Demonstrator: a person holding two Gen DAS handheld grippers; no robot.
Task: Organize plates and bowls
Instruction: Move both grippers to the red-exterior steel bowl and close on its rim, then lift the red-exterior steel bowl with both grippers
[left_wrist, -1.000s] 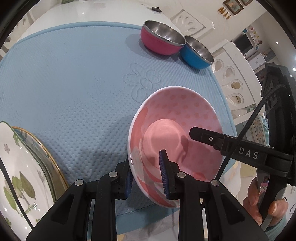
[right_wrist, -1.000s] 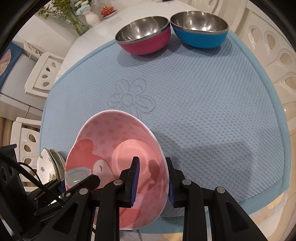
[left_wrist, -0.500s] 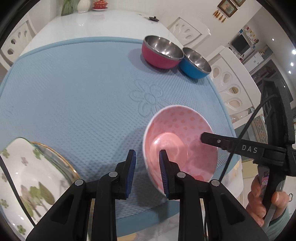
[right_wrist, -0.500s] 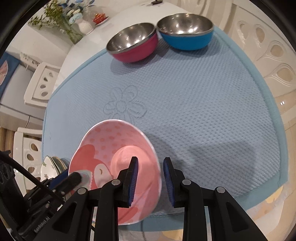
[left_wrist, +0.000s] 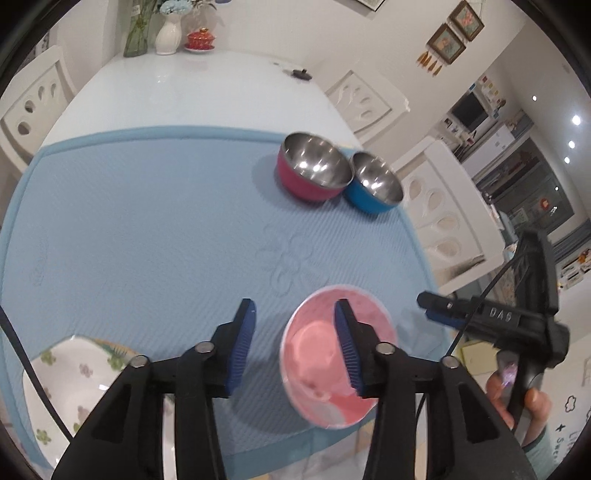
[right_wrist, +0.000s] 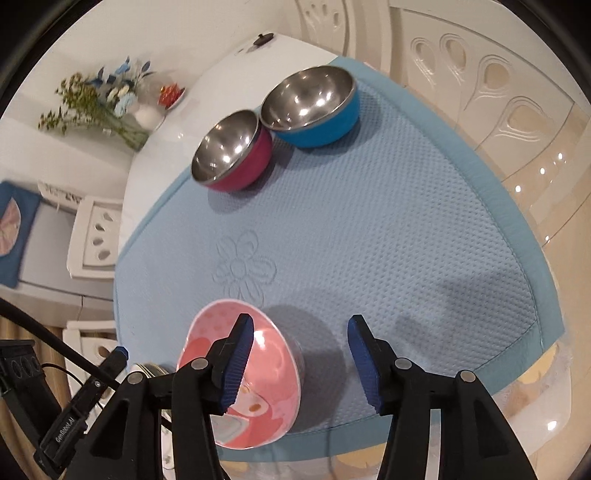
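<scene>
A pink patterned bowl (left_wrist: 314, 354) (right_wrist: 273, 365) rests on the blue mat (left_wrist: 147, 221) near its front edge. My left gripper (left_wrist: 294, 314) hangs above the bowl's left rim, its jaws opening, and the pads touch nothing. My right gripper (right_wrist: 300, 321) hangs over the bowl's right rim, jaws also opening and clear of it. In the left wrist view the right gripper (left_wrist: 443, 310) shows at the right, held by a hand (left_wrist: 532, 406). A red steel bowl (left_wrist: 314, 173) (right_wrist: 232, 151) and a blue steel bowl (left_wrist: 375, 184) (right_wrist: 314, 107) stand side by side at the mat's far right.
A stack of plates, the top one white with flowers (left_wrist: 74, 380), sits at the mat's front left. White chairs (left_wrist: 443, 221) flank the white table (left_wrist: 184, 92). Vases and a red dish (left_wrist: 199, 38) stand at its far end.
Both grippers let go of the pink bowl's rim, opened and rose away from it. The bowl stays behind on the mat, looking smaller in both views.
</scene>
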